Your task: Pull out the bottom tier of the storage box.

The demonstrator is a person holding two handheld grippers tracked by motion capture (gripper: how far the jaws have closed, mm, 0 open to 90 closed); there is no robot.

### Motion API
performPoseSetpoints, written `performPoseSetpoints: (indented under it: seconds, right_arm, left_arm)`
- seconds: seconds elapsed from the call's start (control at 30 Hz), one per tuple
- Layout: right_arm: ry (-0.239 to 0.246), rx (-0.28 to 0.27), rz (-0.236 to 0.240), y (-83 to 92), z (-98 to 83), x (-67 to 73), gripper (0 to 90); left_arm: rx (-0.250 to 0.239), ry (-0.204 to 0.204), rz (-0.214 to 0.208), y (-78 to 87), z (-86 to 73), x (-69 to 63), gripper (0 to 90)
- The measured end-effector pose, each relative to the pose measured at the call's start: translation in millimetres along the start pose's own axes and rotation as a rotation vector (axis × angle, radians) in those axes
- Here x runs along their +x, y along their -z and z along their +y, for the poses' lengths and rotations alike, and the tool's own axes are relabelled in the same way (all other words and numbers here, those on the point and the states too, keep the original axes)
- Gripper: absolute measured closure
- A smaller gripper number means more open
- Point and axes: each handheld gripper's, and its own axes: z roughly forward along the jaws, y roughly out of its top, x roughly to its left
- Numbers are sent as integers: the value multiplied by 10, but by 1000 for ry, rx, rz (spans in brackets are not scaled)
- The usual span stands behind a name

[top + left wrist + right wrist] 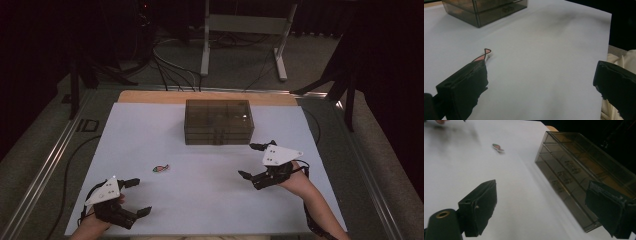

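A small fish-shaped piece, pink and green, lies flat on the white sheet left of centre. A smoky see-through drawer box stands at the back middle with its drawers closed. My left gripper rests open near the front left corner, and in its own view the fish peeks out just past the left jaw. My right gripper hangs open just right of and in front of the box. In the right gripper view the drawer box is close on the right and the fish lies far off.
The white sheet covers most of the tabletop, with a wooden strip showing along the back edge. Metal rails run along both sides. Cables and a stand's legs are on the floor beyond. A pale cloth shows past the sheet's edge.
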Motion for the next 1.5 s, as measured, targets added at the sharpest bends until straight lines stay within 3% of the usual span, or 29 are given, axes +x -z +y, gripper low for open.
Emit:
performPoseSetpoints:
  seconds: [0.43, 0.73, 1.0, 1.23, 1.5]
  right_arm:
    - [71, 42, -42, -225, 82, -56, 110]
    - [139, 94, -102, -449, 89, -9, 113]
    - [189, 182, -135, -668, 25, 68, 143]
    - [221, 249, -208, -855, -24, 100, 167]
    - [316, 325, -253, -1041, -63, 156, 187]
  left_arm:
    - [4, -3, -1, -3, -4, -6, 0]
    - [4, -5, -1, -2, -3, -3, 0]
    - [9, -6, 0, -5, -5, -4, 0]
    - [10, -3, 0, -9, -8, 2, 0]
    - [11, -1, -3, -11, -13, 2, 0]
